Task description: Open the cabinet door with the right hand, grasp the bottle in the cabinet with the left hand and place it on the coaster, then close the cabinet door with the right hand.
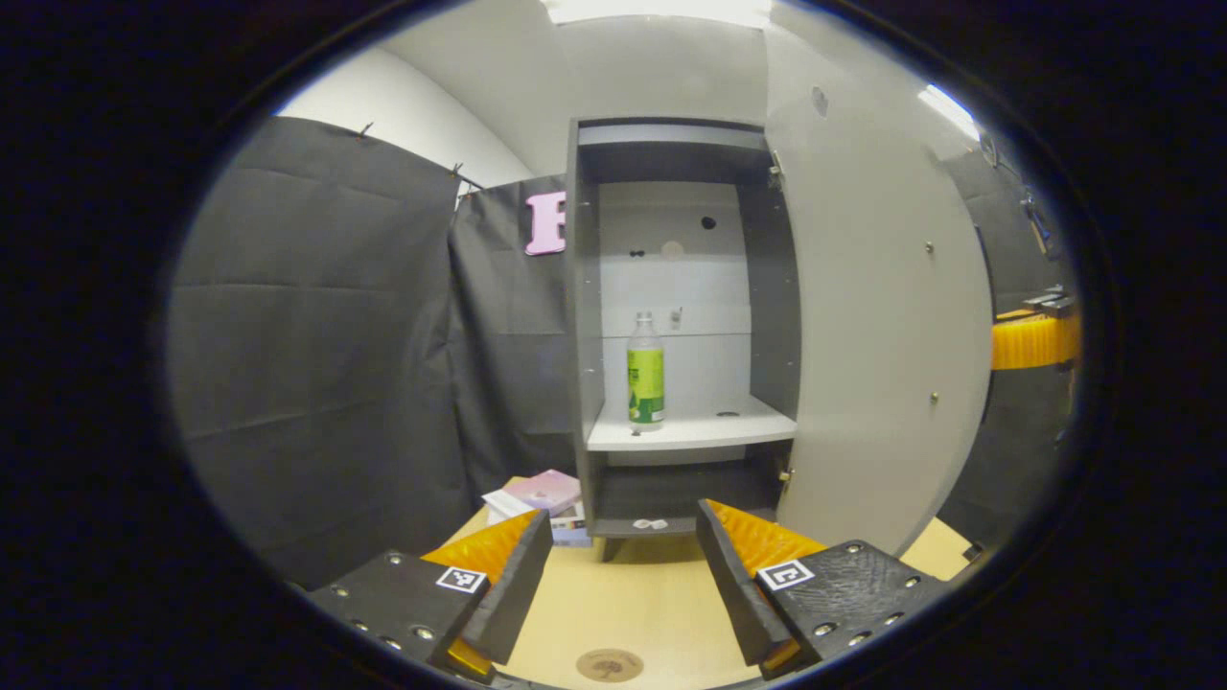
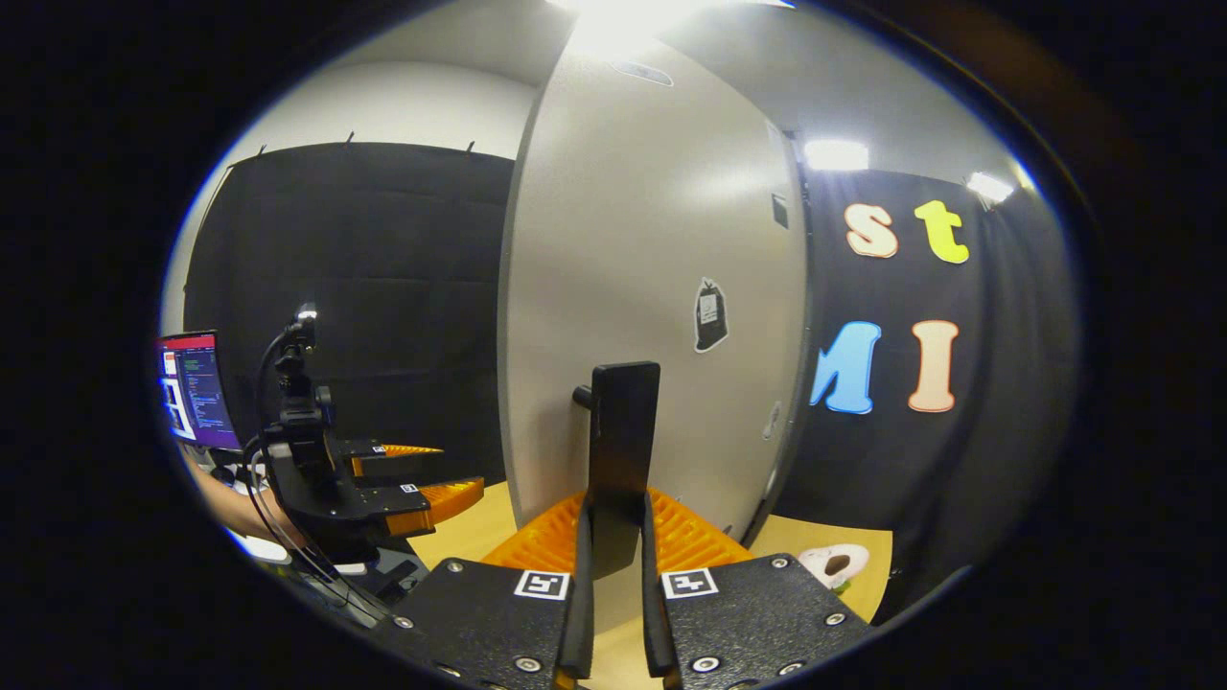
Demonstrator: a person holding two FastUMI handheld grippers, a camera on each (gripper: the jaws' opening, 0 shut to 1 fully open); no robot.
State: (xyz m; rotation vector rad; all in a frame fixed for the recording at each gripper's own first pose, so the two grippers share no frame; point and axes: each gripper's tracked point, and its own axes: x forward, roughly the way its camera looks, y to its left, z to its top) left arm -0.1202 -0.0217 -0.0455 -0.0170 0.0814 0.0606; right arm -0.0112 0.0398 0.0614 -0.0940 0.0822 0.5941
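Black cloth hangs round the booth, and under it we see a pale wooden worktop (image 1: 652, 594) carrying a grey cabinet (image 1: 587, 316) with its door (image 1: 882, 335) swung wide open to the right. Inside, on the white shelf (image 1: 709, 429), the bottle (image 1: 645, 370) stands upright near the left side wall: clear plastic, light cap, green label wrapped round its body. A small dark spot lies on the shelf just to its right. Below the shelf the lower compartment looks dark, and we cannot tell what it holds. Some booklets (image 1: 542, 498) lie on the worktop beside the cabinet's left foot. The round brown coaster (image 1: 610, 664) lies flat on the worktop close in front of us, between the fingers of our left tool (image 1: 623, 575).

That left tool hangs level, well back from the cabinet and pointed at it, its fingers spread wide with nothing between them. In the right gripper view we see it again (image 2: 422, 479) at the left, with a hand behind it and a monitor (image 2: 192, 388) farther back.

Our right tool (image 2: 613, 537) sits at the outer face of the door, both fingers pressed on the flat dark handle (image 2: 623, 450), which stands upright off the smooth grey panel. A small dark sticker (image 2: 710, 314) sits on the door above it
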